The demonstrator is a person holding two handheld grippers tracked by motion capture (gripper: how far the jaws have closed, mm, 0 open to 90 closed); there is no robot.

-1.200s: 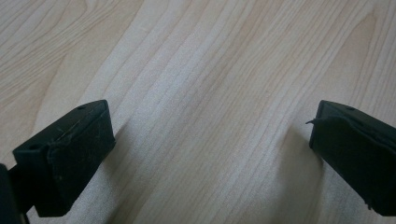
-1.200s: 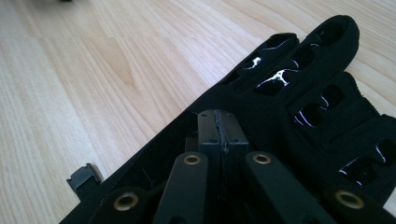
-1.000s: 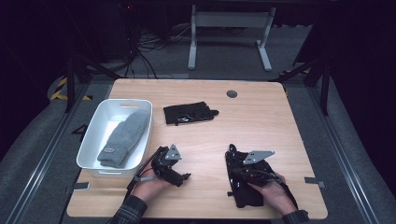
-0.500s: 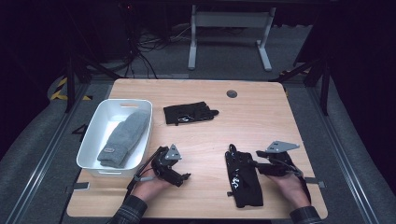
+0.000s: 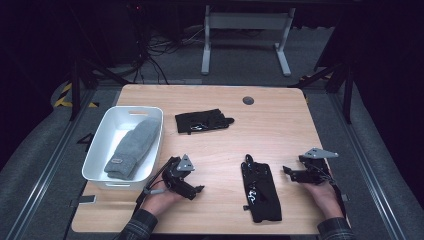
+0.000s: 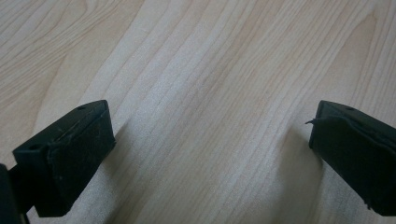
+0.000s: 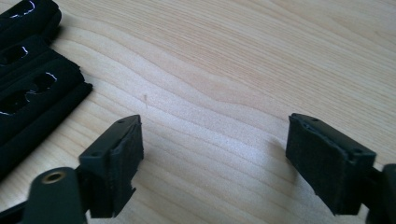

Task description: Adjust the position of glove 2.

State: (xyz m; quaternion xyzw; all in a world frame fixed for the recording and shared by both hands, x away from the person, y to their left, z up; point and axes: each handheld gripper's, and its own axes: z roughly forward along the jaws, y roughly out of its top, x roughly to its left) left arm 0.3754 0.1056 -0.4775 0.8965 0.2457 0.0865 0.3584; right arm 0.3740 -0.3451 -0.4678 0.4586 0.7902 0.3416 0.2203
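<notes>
- Dark floor and cables ring our pale wooden table (image 5: 280,125)
- We see the near black glove (image 5: 260,187) lying flat at 6 o'clock on the table, just at 9 o'clock of our right gripper (image 5: 289,171)
- Its jaws have just been opening and now stand released, nothing between them; the left gripper (image 5: 197,190) rests wide apart too, over bare wood
- We judge the glove light, limp and grippy; we would pinch the cuff edge
- At 9 o'clock the white bin (image 5: 100,150) holds a grey mitten (image 5: 132,147); a second black glove (image 5: 202,121) lies at 12 o'clock
</notes>
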